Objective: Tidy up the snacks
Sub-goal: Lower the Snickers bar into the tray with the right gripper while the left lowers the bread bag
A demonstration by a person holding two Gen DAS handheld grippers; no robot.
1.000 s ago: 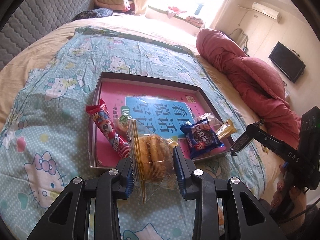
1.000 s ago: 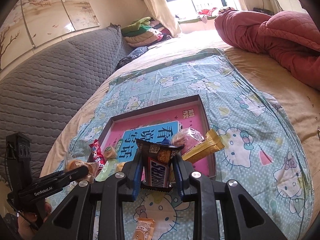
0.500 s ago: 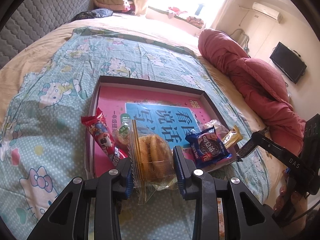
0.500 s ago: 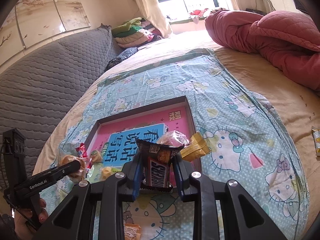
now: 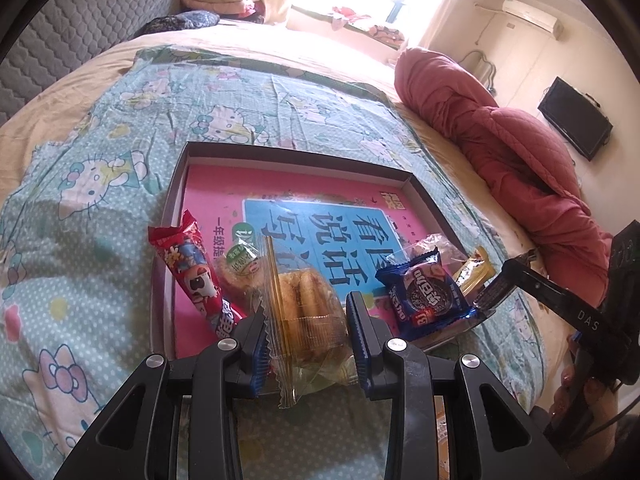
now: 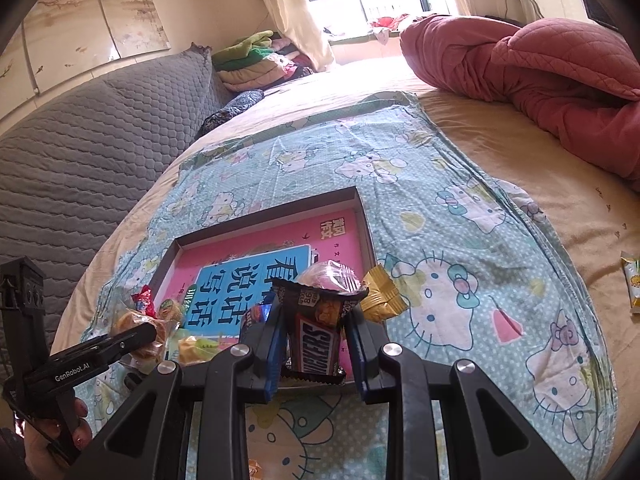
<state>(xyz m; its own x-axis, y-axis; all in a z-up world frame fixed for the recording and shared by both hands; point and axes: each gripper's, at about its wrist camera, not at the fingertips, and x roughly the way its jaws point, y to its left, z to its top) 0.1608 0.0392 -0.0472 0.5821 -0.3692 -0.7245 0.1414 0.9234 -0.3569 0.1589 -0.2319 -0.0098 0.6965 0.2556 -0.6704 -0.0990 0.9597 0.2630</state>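
A shallow box point(image 5: 280, 154) with a pink and blue book inside lies on the Hello Kitty sheet; it also shows in the right wrist view point(image 6: 280, 210). My left gripper point(image 5: 306, 334) is shut on a clear bag of cookies point(image 5: 304, 304) over the box's near edge. My right gripper point(image 6: 314, 344) is shut on a Snickers bar point(image 6: 316, 336) over the box's near right corner. In the box lie a red cone snack point(image 5: 188, 264), a blue Oreo pack point(image 5: 424, 294), a gold bar point(image 5: 474, 270) and a small green-labelled pastry point(image 5: 240, 264).
A red quilt point(image 6: 540, 72) lies at the right of the bed. A grey padded headboard point(image 6: 80, 160) runs along the left. A yellow snack point(image 6: 632, 284) lies on the beige sheet far right. An orange packet point(image 6: 254, 472) lies under my right gripper.
Both grippers have moved closer to the box with their snacks still held. The box looks nearer in the right wrist view.
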